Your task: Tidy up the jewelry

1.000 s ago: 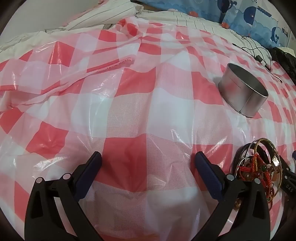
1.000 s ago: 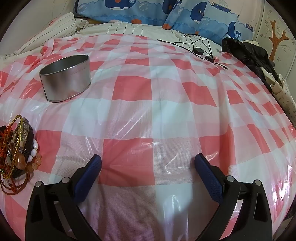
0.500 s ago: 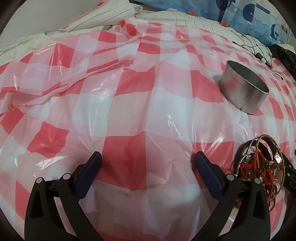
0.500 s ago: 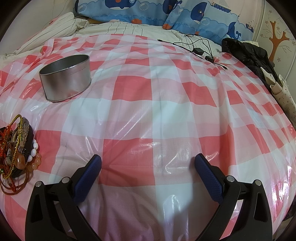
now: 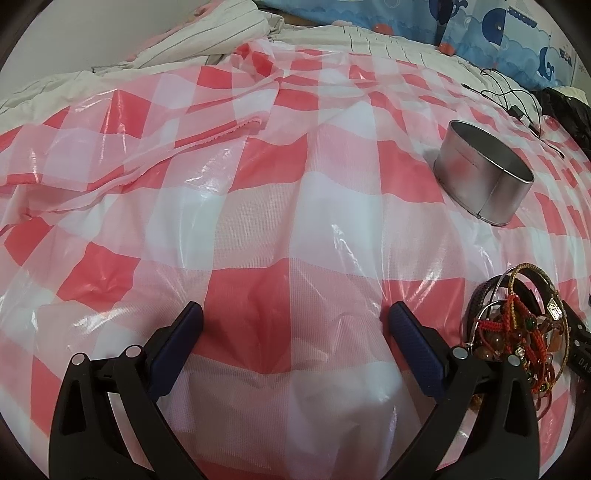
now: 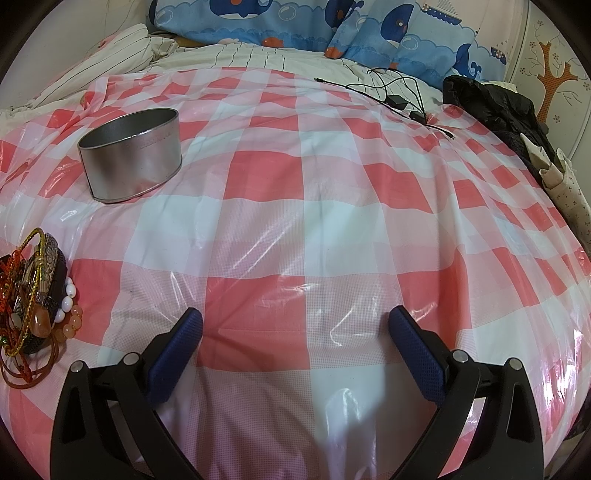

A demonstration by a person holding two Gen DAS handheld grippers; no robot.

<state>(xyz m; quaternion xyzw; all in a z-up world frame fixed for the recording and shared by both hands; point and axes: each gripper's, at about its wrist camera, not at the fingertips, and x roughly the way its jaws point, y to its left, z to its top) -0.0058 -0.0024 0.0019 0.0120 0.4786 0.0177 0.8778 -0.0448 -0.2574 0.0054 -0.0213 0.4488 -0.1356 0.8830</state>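
Note:
A tangled pile of jewelry [image 5: 517, 325] with red cords, beads and bangles lies on the red-and-white checked plastic sheet [image 5: 258, 206], just right of my left gripper [image 5: 295, 314], which is open with nothing between its fingers. Farther back at the right stands a round silver tin [image 5: 484, 181], open at the top. In the right wrist view the same jewelry pile [image 6: 33, 291] sits at the far left, with the tin [image 6: 133, 155] behind it. My right gripper [image 6: 295, 317] is open over bare sheet, well right of both.
The sheet [image 6: 332, 184] covers a bed. Striped bedding [image 6: 258, 55] and blue whale-print pillows [image 6: 369, 33] lie at the back. Black cables with small adapters [image 6: 399, 99] trail at the back right, beside a black garment [image 6: 495, 107].
The left wrist view has shifted slightly, so the tin and jewelry pile sit a little lower and further left. The right gripper has not moved. Both grippers stay open.

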